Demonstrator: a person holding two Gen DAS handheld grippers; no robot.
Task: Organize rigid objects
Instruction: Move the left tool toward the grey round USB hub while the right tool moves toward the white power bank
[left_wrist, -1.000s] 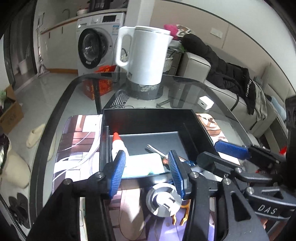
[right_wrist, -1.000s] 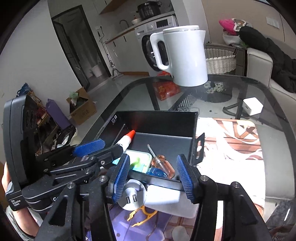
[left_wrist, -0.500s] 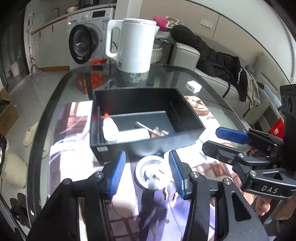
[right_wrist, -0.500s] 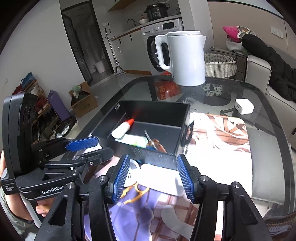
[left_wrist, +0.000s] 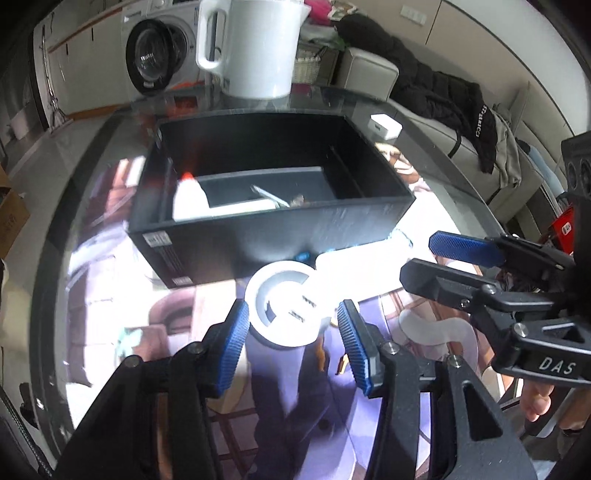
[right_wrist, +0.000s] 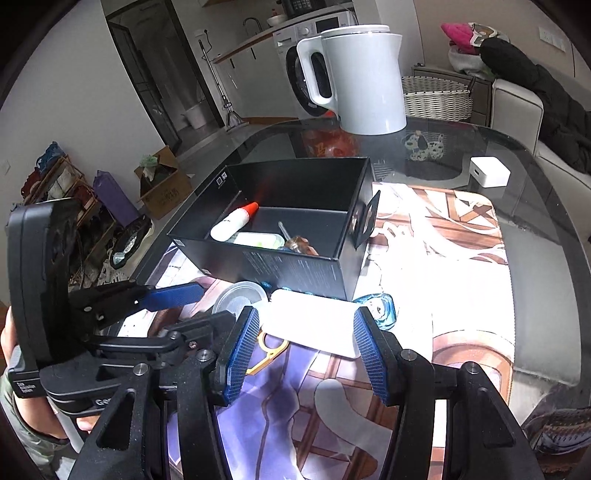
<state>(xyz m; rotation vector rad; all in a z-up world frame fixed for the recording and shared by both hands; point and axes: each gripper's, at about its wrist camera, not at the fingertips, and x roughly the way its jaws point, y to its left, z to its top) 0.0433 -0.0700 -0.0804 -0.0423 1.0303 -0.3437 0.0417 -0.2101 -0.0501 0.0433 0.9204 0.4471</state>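
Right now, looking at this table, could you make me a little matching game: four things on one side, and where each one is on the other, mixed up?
Things:
1. glue bottle
2. white kettle
3. round white adapter
4. small white cube

Places:
A. on the bare glass, right of the black box
B. lying inside the black box
C. on the mat, between the left gripper's open fingers
D. standing at the far edge of the table, behind the box

Pairs: 1-B, 2-D, 3-C, 4-A
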